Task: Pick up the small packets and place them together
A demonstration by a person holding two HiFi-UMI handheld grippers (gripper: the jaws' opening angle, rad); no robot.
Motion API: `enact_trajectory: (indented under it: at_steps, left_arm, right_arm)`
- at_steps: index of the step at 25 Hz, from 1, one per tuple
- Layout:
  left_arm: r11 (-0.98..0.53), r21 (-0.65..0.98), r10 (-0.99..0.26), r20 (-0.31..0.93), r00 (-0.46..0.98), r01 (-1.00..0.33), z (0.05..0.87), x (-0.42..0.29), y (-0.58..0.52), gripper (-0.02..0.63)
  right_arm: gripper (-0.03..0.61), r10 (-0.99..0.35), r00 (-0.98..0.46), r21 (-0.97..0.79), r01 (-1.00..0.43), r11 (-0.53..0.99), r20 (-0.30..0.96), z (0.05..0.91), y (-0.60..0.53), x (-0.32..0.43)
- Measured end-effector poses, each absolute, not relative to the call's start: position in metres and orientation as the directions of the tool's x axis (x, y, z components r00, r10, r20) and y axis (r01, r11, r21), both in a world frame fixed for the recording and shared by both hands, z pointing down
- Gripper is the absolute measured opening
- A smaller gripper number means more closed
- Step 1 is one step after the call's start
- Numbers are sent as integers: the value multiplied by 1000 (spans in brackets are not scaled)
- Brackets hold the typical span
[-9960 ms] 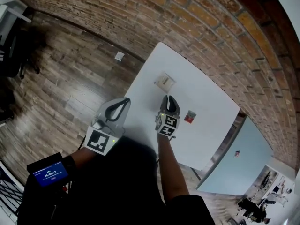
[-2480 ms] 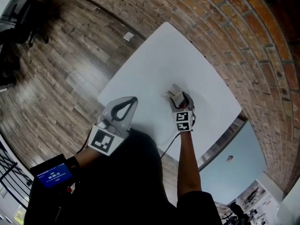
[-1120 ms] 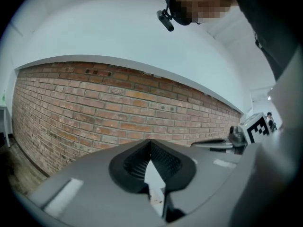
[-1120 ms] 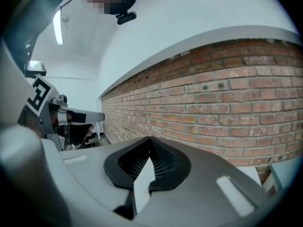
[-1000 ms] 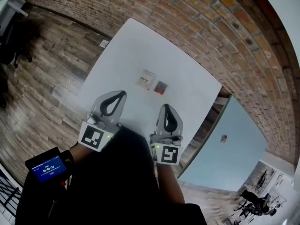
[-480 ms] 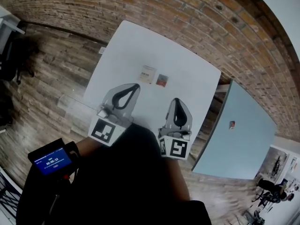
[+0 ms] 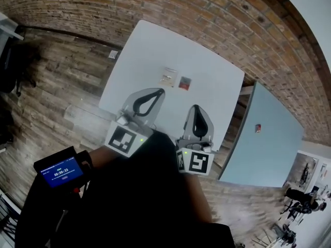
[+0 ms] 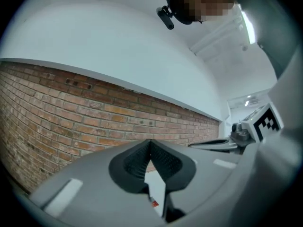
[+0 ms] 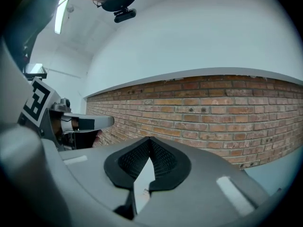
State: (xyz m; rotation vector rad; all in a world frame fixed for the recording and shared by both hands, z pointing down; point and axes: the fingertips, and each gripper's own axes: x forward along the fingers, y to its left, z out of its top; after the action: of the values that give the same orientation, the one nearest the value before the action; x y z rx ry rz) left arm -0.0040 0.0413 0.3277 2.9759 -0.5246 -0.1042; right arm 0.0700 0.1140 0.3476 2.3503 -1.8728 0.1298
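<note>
Over the near edge of the white table: left gripper and right gripper, jaws of both pressed together, gripping nothing, hovering well short of the goods. Farther up the tabletop: white packet and red packet, lying flat, just beside each other, only a narrow strip of bare table between. Judged from that layout: gathering done, or very nearly. For a clean finish, keep both tools level and clear of the pair, pull straight away from the table rather than across it, and avoid brushing either packet. If closing the last strip, nudge the red one toward the white with shut tips instead of lifting again. Given only by the head view: the whole layout, both packets at once, with wood floor and brick wall framing the table. Given only by the left gripper view: ribbed pads meeting at the tip and, through the slot beneath, a sliver of red, probably the red packet, though too small to be sure. Given only by the right gripper view: the same shut pads close up, a pale patch of tabletop in the slot, and the left gripper side-on against the bricks.
</note>
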Motion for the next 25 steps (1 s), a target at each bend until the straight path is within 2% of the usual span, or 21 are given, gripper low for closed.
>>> enact_trajectory:
  at_steps: [6, 11, 16, 25]
  left_arm:
    - [-917, 182, -371, -63, 927, -355, 331, -39, 35, 0]
    - [-897, 164, -427, -84, 900, -410, 331, -62, 27, 0]
    - [-881, 152, -464, -99, 880, -447, 328, -61, 35, 0]
    - [-891, 149, -443, -71, 894, -430, 341, -46, 60, 0]
  right_arm:
    - [2, -958, 240, 64, -971, -232, 158, 352, 111, 41]
    - [2, -969, 201, 75, -979, -192, 143, 352, 102, 22]
    - [0, -973, 184, 98, -980, -172, 139, 353, 108, 26]
    - [2, -962, 233, 75, -972, -225, 139, 357, 132, 52]
